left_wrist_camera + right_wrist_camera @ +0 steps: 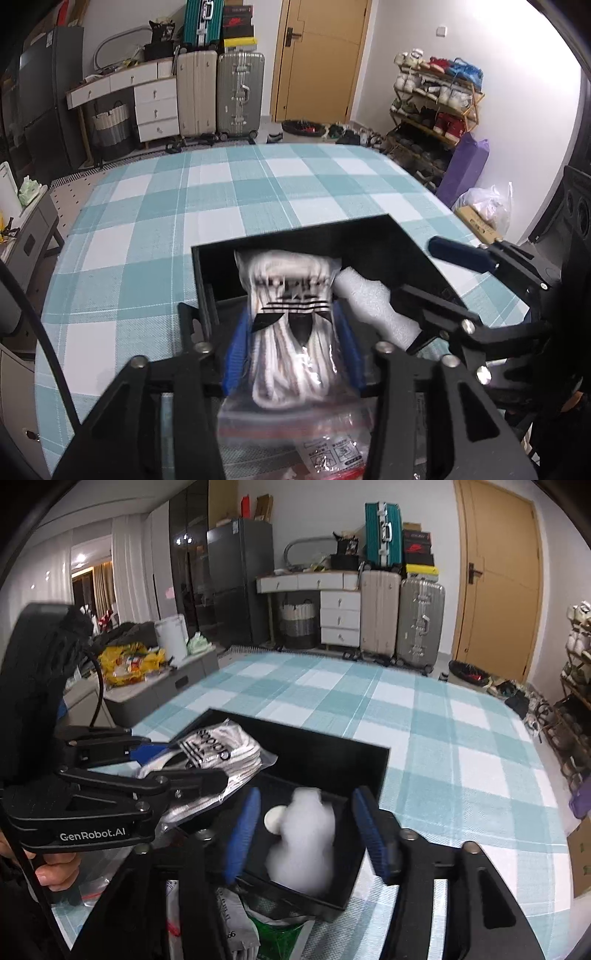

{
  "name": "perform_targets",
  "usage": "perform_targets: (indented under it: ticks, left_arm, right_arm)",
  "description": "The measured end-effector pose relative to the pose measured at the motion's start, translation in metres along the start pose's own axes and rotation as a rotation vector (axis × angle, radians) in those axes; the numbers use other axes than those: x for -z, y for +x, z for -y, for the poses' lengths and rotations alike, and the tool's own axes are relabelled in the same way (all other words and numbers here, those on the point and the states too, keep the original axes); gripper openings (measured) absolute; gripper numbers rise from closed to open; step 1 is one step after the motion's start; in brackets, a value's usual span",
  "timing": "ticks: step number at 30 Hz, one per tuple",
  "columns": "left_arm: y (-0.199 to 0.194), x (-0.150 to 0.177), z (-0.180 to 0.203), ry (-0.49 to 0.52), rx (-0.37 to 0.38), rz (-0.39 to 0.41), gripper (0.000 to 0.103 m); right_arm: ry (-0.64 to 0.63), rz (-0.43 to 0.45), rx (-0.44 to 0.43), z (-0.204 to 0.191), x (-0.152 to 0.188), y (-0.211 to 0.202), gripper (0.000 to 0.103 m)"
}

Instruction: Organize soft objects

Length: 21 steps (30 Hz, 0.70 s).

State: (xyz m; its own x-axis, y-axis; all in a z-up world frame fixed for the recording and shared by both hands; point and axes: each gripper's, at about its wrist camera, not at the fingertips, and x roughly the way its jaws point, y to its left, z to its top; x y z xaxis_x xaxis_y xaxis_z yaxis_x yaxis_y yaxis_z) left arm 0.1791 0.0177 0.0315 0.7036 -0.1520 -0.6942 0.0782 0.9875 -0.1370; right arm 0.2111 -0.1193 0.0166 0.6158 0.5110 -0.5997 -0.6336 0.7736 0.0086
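Observation:
My left gripper (291,350) is shut on a clear bag of white socks (291,317) with a black logo and holds it over the near edge of an open black box (388,236) on the checked table. In the right wrist view the sock bag (218,753) hangs over the box's left side. My right gripper (308,834) is open above the box (332,753), and a white foam piece (306,842), blurred, is between its blue pads without touching them. The foam piece (373,306) also shows inside the box in the left wrist view, beside the right gripper (436,280).
More bagged items lie at the table's near edge: a red-printed clear bag (295,435) and a green packet (280,934). The teal checked tablecloth (221,192) stretches beyond the box. Suitcases (402,616), drawers and a shoe rack (436,99) stand around the room.

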Motion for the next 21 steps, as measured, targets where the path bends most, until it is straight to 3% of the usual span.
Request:
perform_targets:
  ticks: [1,3,5,6,8,11,21]
  left_arm:
    - [-0.005,0.000,0.000,0.001,0.001,0.018,0.062]
    - [-0.013,0.001,0.000,0.007,-0.005,0.037,0.070]
    - [-0.019,0.002,0.000,0.012,-0.028,0.048,0.090]
    - [-0.025,0.003,0.000,0.015,-0.044,0.066,0.092]
    - [-0.031,0.006,-0.001,0.011,-0.051,0.085,0.098]
    - [-0.044,0.013,-0.004,-0.008,-0.041,0.106,0.103]
    - [-0.079,0.044,-0.002,-0.003,-0.085,0.141,0.103]
  right_arm:
    - [-0.001,0.004,0.018,0.001,0.000,-0.003,0.083]
    - [0.010,0.019,0.037,0.004,0.001,-0.013,0.087]
    - [0.035,0.017,0.039,0.008,0.003,-0.020,0.092]
    - [0.046,0.014,0.037,0.010,0.004,-0.023,0.099]
    - [0.064,0.016,0.028,0.012,0.007,-0.035,0.102]
    - [0.067,0.031,0.033,0.010,0.012,-0.051,0.102]
    - [0.104,0.037,0.035,-0.001,0.036,-0.093,0.102]
